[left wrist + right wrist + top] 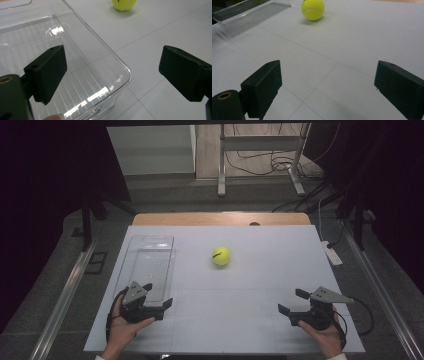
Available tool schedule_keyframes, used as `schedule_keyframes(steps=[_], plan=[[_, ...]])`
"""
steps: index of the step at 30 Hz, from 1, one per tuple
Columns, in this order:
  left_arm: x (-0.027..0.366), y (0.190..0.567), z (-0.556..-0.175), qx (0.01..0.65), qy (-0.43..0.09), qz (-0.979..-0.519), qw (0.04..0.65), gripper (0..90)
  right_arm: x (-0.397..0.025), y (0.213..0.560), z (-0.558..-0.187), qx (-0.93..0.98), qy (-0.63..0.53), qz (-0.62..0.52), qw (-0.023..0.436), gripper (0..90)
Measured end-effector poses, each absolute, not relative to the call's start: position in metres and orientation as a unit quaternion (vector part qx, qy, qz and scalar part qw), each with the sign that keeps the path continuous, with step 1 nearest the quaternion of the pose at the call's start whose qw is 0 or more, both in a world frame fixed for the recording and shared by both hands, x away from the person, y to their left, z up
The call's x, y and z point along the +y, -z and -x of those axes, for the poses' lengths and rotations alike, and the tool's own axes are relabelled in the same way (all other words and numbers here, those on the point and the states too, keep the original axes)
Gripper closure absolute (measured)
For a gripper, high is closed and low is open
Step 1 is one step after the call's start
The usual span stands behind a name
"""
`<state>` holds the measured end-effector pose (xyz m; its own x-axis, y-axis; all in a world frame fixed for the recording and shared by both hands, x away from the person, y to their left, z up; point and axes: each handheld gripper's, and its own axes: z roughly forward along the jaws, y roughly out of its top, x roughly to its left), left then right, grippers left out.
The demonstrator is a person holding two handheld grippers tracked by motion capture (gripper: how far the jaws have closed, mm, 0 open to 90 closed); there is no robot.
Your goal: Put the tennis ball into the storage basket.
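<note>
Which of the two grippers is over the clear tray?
The left gripper: one of its fingers hangs over the clear tray's near corner. The right gripper sits open over bare table, apart from the tray.

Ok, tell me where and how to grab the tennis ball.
Take the tennis ball across its middle, at its widest, one jaw on each side. It is round, so any side would do, and it sits apart from the clear bin. The right claw, open and facing it over bare table, probably has the easier approach.

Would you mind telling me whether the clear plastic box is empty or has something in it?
Empty. The clear box shows just its ribbed floor, and the tennis ball sits outside it on the table.
</note>
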<state>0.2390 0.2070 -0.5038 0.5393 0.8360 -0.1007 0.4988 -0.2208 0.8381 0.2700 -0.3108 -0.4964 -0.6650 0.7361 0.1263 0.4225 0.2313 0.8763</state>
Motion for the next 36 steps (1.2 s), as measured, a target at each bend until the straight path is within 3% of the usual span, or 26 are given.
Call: schedule_keyframes(steps=[36], plan=[[0.197, 0.475, -0.248, 0.429, -0.173, -0.772, 0.436, 8.1, -0.313, 0.497, -0.268, 0.77, -0.491, -0.376, 0.159, 8.7]])
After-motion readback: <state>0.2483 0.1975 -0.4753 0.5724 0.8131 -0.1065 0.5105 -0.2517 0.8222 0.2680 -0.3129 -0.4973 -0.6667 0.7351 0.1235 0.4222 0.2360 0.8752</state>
